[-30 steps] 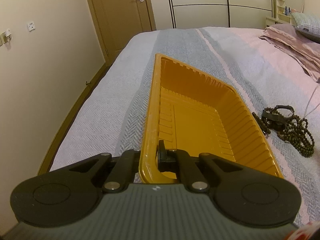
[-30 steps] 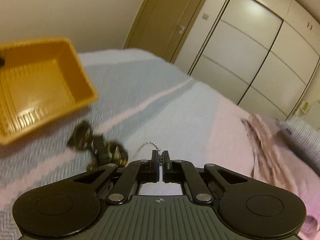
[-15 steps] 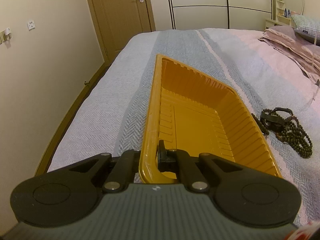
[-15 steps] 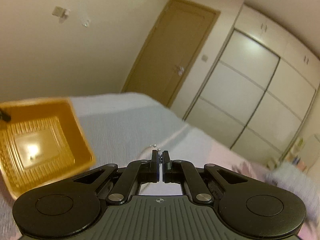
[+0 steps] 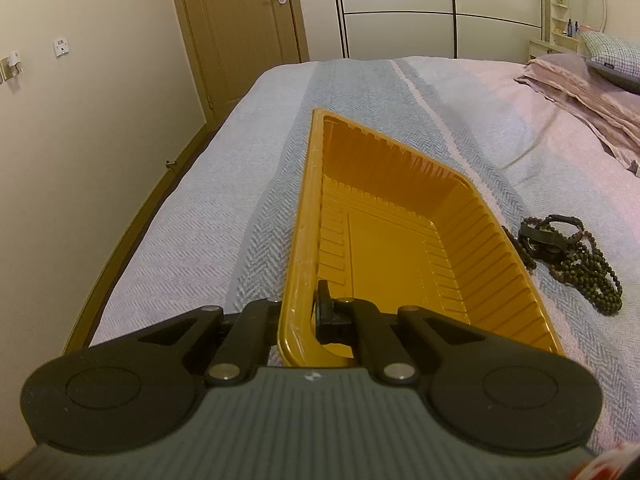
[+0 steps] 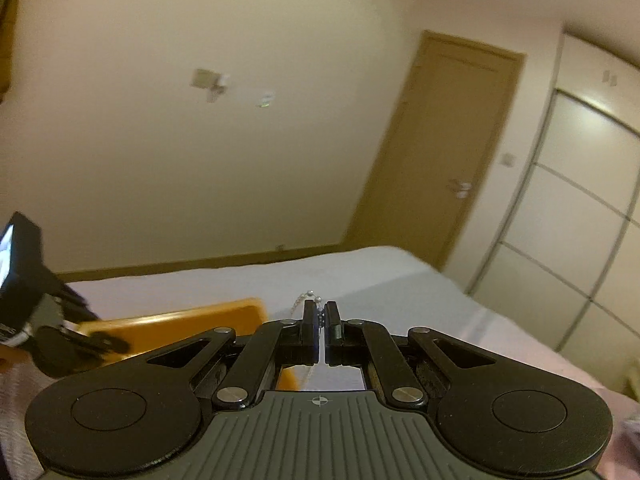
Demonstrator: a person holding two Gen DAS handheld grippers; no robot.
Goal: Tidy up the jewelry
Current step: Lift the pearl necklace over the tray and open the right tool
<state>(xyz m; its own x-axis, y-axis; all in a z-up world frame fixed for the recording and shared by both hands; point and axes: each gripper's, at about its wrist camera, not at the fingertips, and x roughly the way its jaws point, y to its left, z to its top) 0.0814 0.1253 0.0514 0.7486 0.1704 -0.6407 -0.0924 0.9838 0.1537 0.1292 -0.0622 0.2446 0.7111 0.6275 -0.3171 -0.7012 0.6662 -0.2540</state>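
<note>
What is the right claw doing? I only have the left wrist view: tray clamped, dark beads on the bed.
Observer: The right claw is shut on a thin silver chain. A short beaded end pokes out past the fingertips.
Operator: Is it over the tray?
Observer: I cannot say for sure. In the right wrist view the orange tray sits low and to the left of the fingertips. The rest of the chain hangs down beneath the claw, beside the tray's near corner.
Operator: Is the left claw in that view?
Observer: Yes, blurred at the far left edge. The left claw is on the tray's rim.
</note>
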